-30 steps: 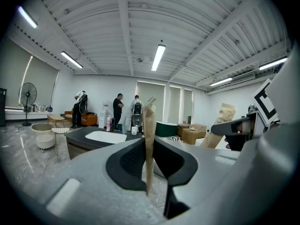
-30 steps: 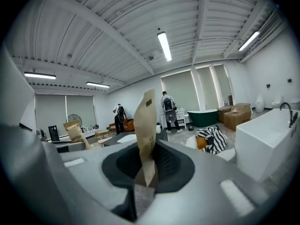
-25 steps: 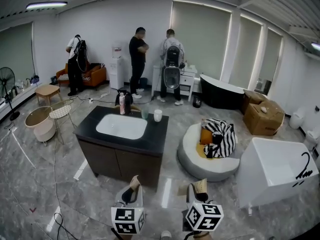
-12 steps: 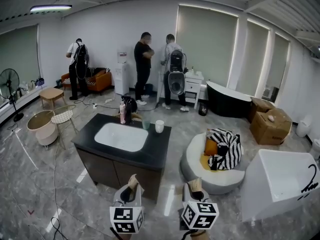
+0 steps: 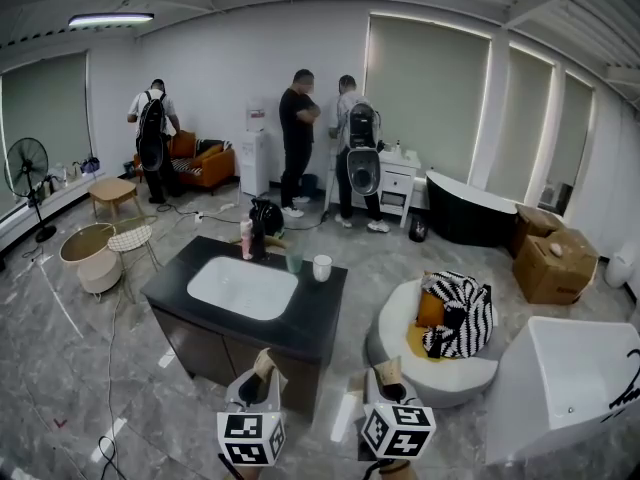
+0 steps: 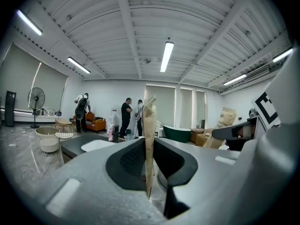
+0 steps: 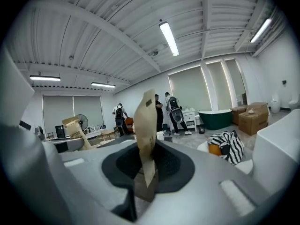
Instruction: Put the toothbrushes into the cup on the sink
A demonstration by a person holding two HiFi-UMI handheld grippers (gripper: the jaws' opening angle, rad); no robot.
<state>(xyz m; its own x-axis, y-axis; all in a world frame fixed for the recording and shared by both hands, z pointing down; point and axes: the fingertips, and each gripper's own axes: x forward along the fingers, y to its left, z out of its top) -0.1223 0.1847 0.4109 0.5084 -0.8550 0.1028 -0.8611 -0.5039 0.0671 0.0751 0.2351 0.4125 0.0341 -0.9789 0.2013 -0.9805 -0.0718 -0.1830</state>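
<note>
Both our hands are loaded as we face the vanity. The left hand-held gripper (image 6: 150, 149) has its jaws drawn nearly together on a slim brown toothbrush packet (image 6: 150, 121), which stands upright between them. The right hand-held gripper (image 7: 146, 161) is clamped the same way on a second packet (image 7: 146, 114), gripped near its lower end and leaning a little.

The white cup (image 5: 321, 267) waits at the far edge of the dark worktop (image 5: 322, 313), beyond the sink (image 5: 243, 287) and just beside a green tumbler (image 5: 293, 259). A pink bottle (image 5: 246, 238) stands further left. Neither packet has reached the cup yet.

The risks, as we judge them, lie in the delivery. Each packet is thin card held by a narrow pinch low down, so it could pivot or slide out on the reach across the basin and drop into the sink. The cup looks light, and a tall packet striking its rim at an angle could tip it or push it off the back edge. With the tumbler so close, a packet could also land in the wrong vessel.
</note>
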